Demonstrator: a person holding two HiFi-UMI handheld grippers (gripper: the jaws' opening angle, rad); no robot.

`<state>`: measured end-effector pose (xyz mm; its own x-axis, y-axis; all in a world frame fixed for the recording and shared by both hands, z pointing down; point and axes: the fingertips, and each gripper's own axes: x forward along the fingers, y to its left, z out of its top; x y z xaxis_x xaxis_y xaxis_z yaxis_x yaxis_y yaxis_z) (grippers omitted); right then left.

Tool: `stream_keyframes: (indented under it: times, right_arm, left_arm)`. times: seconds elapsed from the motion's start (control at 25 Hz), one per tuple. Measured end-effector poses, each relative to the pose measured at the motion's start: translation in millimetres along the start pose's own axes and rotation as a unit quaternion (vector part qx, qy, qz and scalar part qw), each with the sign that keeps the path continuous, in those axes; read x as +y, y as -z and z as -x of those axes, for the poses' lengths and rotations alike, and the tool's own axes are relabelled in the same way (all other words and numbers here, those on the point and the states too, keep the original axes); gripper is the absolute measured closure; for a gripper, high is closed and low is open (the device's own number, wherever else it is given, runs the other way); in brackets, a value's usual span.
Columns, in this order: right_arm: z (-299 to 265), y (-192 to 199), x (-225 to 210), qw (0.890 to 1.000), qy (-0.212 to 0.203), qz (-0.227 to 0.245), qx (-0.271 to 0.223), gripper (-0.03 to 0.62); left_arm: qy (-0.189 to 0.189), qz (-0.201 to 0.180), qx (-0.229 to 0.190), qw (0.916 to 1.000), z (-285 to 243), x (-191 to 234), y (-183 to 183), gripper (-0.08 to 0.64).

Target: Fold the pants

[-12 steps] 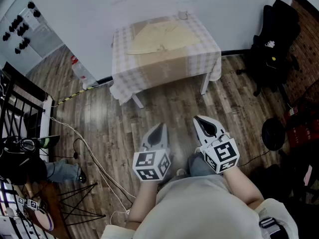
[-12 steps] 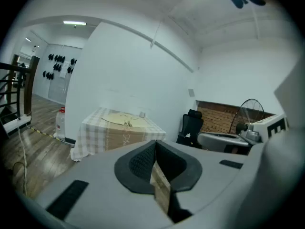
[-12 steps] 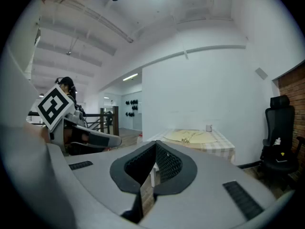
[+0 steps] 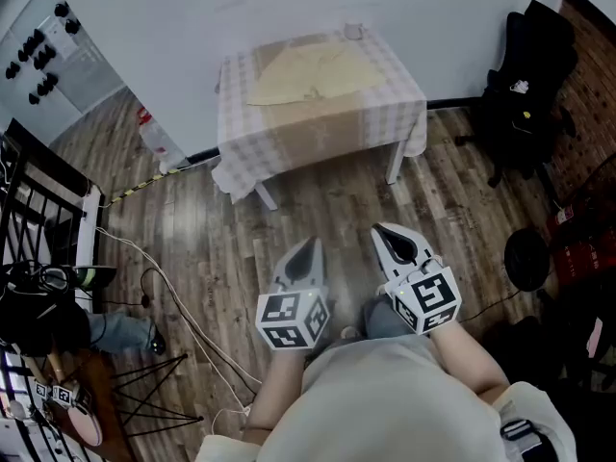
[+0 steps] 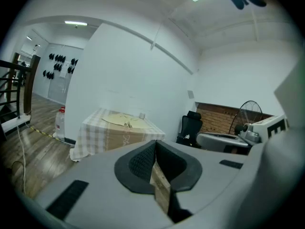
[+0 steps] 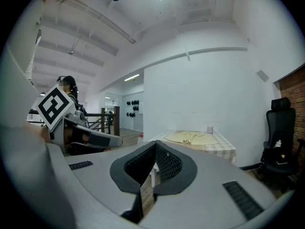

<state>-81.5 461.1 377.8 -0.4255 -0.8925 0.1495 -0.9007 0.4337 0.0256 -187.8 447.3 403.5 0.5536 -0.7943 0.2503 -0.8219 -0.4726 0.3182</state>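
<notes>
A wood-plank floor is seen across the whole head view, bounded at 12 o'clock by a plain white wall. A table draped in a pale checked cloth is set against that wall, directly at 12 o'clock from the person and well apart from both tongs. A black office chair is noted at 2 o'clock, beside the wall. A dark railing is recorded at 9 o'clock.

The pants, tan in colour, are found laid out flat on the table top, covering most of its middle. No fold can be made out in them from this distance.

The person's light-coloured torso fills the frame at 6 o'clock. The left gripper and the right gripper are held side by side just ahead of it, over bare floor, both pointed toward 12 o'clock. In each gripper view the ribbed jaws are seen brought together at the tips, with nothing held between them; only floor and the distant table are visible beyond.

A light cable is traced across the floor from 9 o'clock toward 7 o'clock. A plastic bottle stands at 10 o'clock by the wall. A small cup is observed on the far right corner of the table, just beside the pants.
</notes>
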Motion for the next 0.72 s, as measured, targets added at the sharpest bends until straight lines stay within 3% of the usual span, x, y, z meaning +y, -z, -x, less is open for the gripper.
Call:
stream_keyframes:
  times: [0.4, 0.72]
  right_arm:
    - [-3.3, 6.2, 1.1, 1.000, -0.001, -0.027, -0.001, 0.592]
    - [-39.9, 9.3, -21.6, 0.999, -0.018, -0.042, 0.002, 0.592]
  left_arm:
    - [-0.002, 0.001, 0.003, 1.0000, -2.2, 5.9, 1.9, 0.555]
    - [-0.023, -0.004, 0.003, 0.9997, -33.6, 25.9, -8.0, 0.555]
